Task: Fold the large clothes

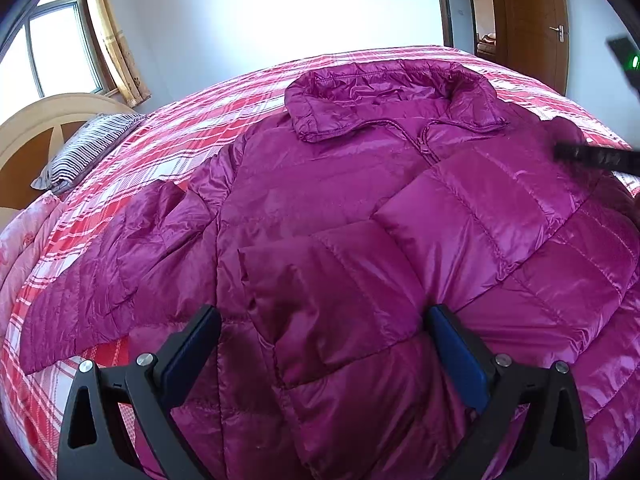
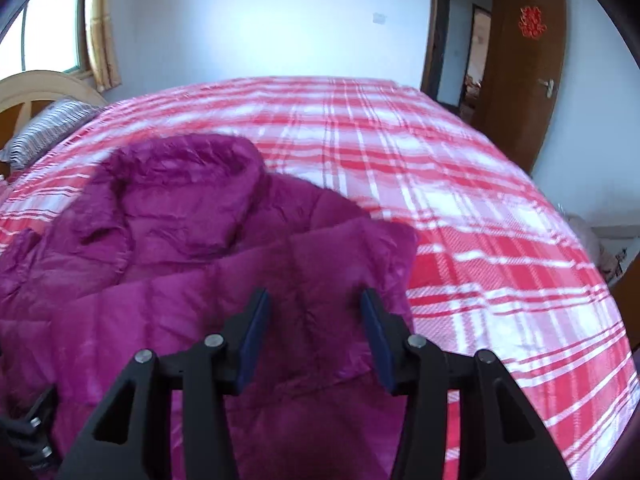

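Plaid bed (image 1: pixel 248 92), magenta jacket (image 1: pixel 320 208) lengthwise, collar toward far edge; both tongs (image 1: pixel 324 320) (image 2: pixel 314 304) agape.

Daylight comes in from the window (image 1: pixel 60 48) at far left and washes the far wall (image 1: pixel 280 4) out to near-white glare, while the quilted jacket (image 1: pixel 360 220) shows glossy highlights and a soft shadow near the lens. The left wrist view is sharp. The right wrist view is smeared by motion blur across the jacket and plaid bedspread (image 2: pixel 460 208); both bend strongly toward dark, vignetted corners.
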`<state>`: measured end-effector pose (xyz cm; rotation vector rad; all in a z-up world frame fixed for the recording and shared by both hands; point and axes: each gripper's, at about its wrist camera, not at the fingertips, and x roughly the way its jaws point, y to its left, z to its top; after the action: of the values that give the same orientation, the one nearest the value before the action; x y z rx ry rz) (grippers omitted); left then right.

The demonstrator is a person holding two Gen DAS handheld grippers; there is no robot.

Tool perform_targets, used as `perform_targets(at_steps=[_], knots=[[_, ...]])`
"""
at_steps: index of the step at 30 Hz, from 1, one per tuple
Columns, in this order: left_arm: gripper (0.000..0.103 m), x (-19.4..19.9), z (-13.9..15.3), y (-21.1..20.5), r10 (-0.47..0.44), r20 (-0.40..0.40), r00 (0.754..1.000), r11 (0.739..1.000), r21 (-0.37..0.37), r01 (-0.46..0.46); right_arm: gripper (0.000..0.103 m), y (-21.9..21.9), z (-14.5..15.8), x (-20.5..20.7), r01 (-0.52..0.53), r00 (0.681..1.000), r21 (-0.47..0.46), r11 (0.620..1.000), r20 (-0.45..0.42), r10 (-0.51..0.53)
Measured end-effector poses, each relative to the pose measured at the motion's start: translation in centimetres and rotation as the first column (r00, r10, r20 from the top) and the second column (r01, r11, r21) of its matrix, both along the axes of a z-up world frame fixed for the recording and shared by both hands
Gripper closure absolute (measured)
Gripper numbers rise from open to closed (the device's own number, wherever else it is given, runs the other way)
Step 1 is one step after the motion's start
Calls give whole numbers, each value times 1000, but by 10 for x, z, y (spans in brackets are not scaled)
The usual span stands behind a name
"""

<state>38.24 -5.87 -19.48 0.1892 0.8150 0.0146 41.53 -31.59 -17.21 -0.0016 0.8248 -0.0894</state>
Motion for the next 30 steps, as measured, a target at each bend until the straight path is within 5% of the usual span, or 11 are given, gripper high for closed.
perform_targets(at_steps=[12, 26, 28, 30], knots=[[1, 1, -1, 2, 0, -6, 1000, 1000, -13, 0, 53, -5, -29, 14, 13, 997, 12, 1000, -72, -12], [1, 2, -2, 3, 1, -12, 1000, 1000, -24, -1, 53, 3, -29, 13, 16, 997, -52, 999, -77, -20], [1, 2, -2, 4, 1, -13, 1000, 1000, -29, -1, 53, 12, -21, 10, 12, 996, -103, 995, -87, -21], [1, 2, -2, 4, 1, -15, 1000, 999, -35, -1, 51, 19, -6, -1, -9, 998, -58, 998, -57, 5]])
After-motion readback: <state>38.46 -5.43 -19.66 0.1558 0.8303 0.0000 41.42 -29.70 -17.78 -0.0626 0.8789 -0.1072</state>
